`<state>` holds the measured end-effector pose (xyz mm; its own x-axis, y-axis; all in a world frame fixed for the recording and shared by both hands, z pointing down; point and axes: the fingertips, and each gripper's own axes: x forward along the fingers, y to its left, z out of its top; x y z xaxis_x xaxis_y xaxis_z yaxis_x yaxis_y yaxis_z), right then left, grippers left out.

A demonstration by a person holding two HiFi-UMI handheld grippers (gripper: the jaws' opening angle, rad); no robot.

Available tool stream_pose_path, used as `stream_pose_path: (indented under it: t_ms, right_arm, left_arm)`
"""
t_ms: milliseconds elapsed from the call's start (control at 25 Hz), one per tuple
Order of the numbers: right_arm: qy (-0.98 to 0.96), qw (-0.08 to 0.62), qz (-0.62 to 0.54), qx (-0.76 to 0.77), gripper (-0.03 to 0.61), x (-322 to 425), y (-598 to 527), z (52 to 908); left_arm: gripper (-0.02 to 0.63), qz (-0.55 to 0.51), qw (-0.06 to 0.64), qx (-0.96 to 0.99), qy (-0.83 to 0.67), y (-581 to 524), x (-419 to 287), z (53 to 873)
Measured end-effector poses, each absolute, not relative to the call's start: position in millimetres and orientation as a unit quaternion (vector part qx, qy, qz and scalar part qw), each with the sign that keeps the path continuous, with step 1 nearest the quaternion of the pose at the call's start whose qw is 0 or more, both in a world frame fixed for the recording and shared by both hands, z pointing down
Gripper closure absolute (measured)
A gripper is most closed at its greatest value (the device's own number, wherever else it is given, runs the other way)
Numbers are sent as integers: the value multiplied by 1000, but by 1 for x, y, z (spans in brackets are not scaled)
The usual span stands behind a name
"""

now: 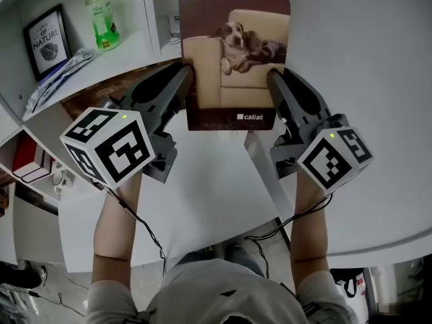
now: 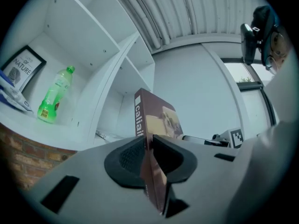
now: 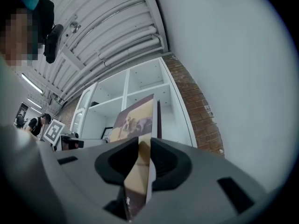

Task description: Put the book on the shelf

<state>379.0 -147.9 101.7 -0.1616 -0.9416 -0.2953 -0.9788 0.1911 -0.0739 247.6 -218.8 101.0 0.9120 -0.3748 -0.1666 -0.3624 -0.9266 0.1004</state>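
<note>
A brown book (image 1: pixel 233 59) with a dog on a cream armchair on its cover is held up flat between both grippers, in front of the white shelf unit (image 1: pixel 150 19). My left gripper (image 1: pixel 190 81) is shut on the book's left edge, the right gripper (image 1: pixel 274 81) on its right edge. In the left gripper view the book's spine (image 2: pixel 139 118) rises edge-on from between the pads of the left gripper (image 2: pixel 148 157). The right gripper view shows the cover (image 3: pixel 135 118) standing between the pads of the right gripper (image 3: pixel 144 158), with the shelf compartments (image 3: pixel 140 87) behind.
A green bottle (image 1: pixel 102 15), a framed print (image 1: pixel 46 42) and a flat packet (image 1: pixel 59 76) occupy the shelf compartment at the left. Red books (image 1: pixel 27 159) lie on a lower shelf. A white table (image 1: pixel 209 187) is below my arms. A brick wall (image 3: pixel 203 111) flanks the shelf.
</note>
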Motion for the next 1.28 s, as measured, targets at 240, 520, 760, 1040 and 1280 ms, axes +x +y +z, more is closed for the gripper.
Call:
stream_pose_path:
  t_ms: [240,520,760,1040,1280]
  right_arm:
    - [781,133,81,-605,489,388,-170,72]
    - [796,143,87,-582,489,395,-186,47]
    - [814,153,84,-555,489,392,-212,29]
    - [823,146,53,-546,489,393,-281,10]
    - [830,151,46,-536,489,396,-290,15]
  left_arm:
    - [551,-106,17,967,-231,-231,252,75]
    - [551,-114,11,960,-257,-241,257,52]
    - [551,-117,3,954,-275,-260,254,33]
    - [551,-101,25,948,-302,-322,251,15]
    - [551,-96,14,945,-314,-326,255,19]
